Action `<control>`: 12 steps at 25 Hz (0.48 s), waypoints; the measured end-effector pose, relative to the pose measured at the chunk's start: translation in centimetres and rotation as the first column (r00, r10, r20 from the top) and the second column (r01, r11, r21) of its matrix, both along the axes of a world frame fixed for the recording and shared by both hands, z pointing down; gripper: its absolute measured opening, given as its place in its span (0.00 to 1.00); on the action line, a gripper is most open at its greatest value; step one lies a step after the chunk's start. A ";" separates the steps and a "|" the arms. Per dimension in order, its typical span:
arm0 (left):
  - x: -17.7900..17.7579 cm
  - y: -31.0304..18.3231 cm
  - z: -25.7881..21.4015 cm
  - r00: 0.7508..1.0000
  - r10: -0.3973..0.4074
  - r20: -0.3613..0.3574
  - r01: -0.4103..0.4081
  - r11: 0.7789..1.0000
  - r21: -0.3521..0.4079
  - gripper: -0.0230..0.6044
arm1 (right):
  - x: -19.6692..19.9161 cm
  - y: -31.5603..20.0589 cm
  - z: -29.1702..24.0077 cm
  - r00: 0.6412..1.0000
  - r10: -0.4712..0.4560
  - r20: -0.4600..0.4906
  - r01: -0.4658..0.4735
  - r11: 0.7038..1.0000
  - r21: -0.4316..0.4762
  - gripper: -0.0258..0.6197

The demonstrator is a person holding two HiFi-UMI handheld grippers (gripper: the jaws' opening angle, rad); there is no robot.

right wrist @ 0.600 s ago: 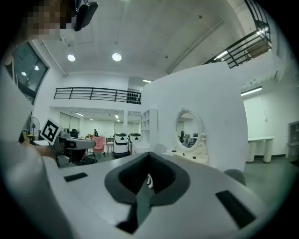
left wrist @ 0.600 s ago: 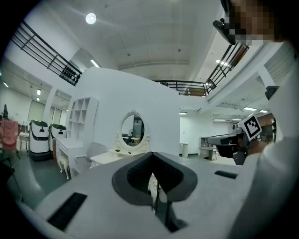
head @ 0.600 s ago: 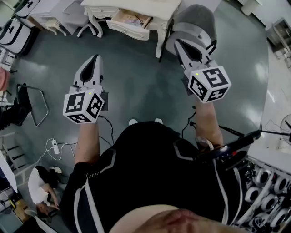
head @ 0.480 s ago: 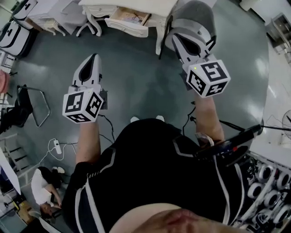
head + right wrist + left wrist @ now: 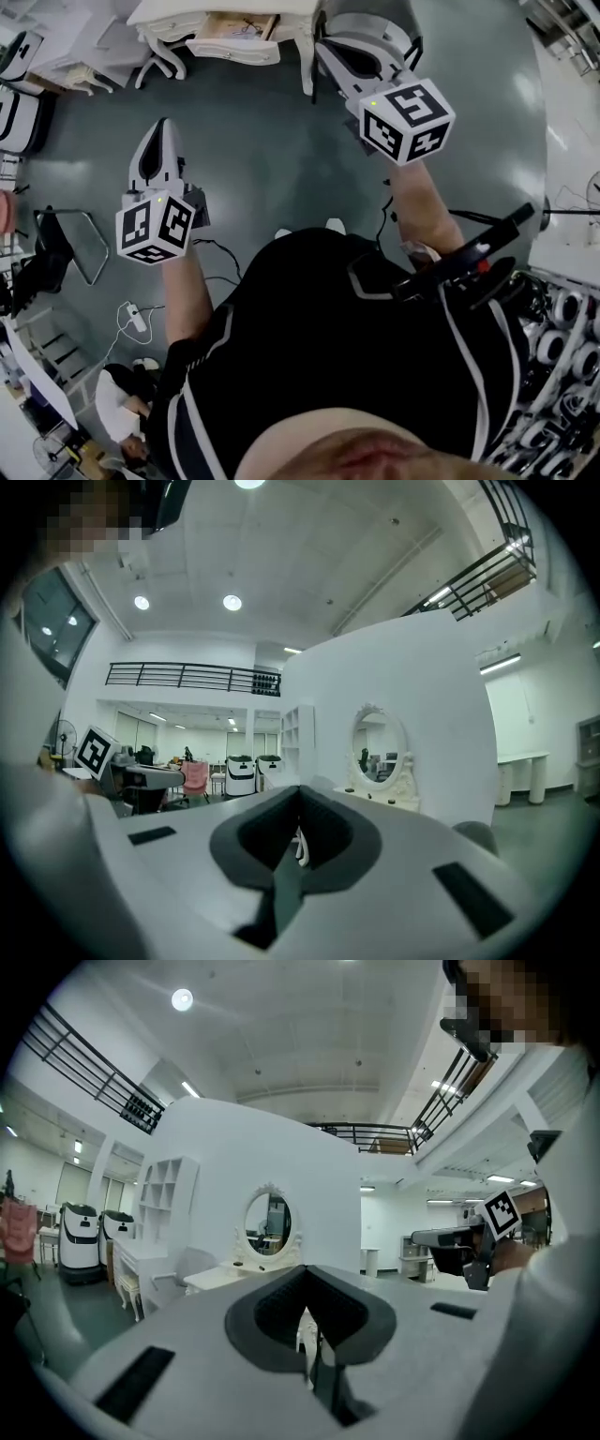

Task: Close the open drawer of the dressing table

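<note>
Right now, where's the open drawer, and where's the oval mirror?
open drawer (image 5: 232,52): head view, on its white front panel.
oval mirror (image 5: 269,1225): left gripper view, on the middle of the glass.

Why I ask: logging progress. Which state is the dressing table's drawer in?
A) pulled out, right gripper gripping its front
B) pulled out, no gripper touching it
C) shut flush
B: the head view shows the drawer pulled out of the dressing table, left gripper and right gripper both apart from it.
</note>
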State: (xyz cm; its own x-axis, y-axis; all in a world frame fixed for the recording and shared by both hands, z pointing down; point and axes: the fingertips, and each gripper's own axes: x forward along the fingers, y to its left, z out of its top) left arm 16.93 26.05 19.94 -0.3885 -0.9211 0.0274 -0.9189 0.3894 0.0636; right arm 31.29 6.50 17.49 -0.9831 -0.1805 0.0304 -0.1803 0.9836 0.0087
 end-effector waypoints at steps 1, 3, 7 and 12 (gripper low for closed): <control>-0.2 0.1 0.0 1.000 -0.001 -0.003 0.001 1.000 0.002 0.04 | -0.2 0.1 0.0 1.000 0.001 0.001 -0.001 1.000 0.001 0.04; -0.6 0.3 0.1 1.000 0.002 -0.014 -0.002 1.000 0.008 0.04 | -0.7 0.3 0.1 1.000 0.000 0.002 0.000 1.000 0.005 0.05; -0.9 0.4 -0.1 1.000 0.005 -0.020 -0.005 1.000 0.015 0.04 | -1.2 0.5 -0.1 1.000 -0.009 0.018 0.009 1.000 -0.002 0.05; -3.0 1.3 0.2 1.000 0.010 -0.018 -0.009 1.000 0.011 0.04 | -3.3 1.1 -0.1 1.000 0.008 0.004 -0.008 1.000 0.004 0.05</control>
